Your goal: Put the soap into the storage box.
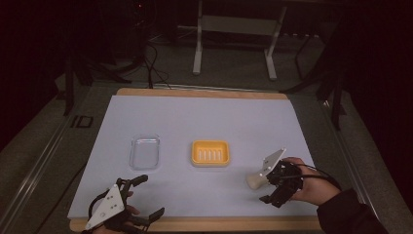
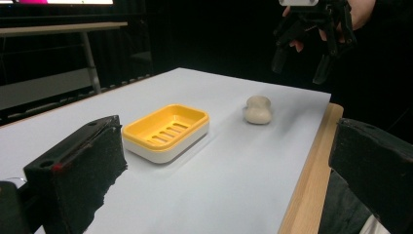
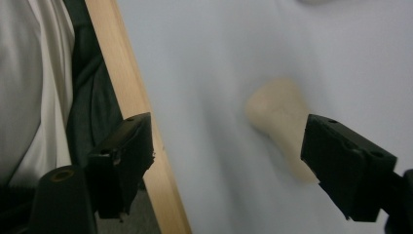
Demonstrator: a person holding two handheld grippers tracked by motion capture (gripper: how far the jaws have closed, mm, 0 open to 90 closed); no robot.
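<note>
Left gripper view: beige soap (image 2: 257,110) lying on white sheet (image 2: 234,161), right of yellow dish (image 2: 165,131), below raised right gripper (image 2: 301,57), jaws spread, apart from soap. Left gripper (image 1: 146,197) spread wide, empty.

Yellow-and-white soap dish (image 1: 210,153), beige soap (image 2: 258,109), clear lid (image 1: 144,152), pale grey mat (image 1: 204,122).

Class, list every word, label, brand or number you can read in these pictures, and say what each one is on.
No text can be read for certain.
A dark mark on the floor left of the table might be letters; too dim to read.
The soap dish, soap and clear lid carry no print.
</note>
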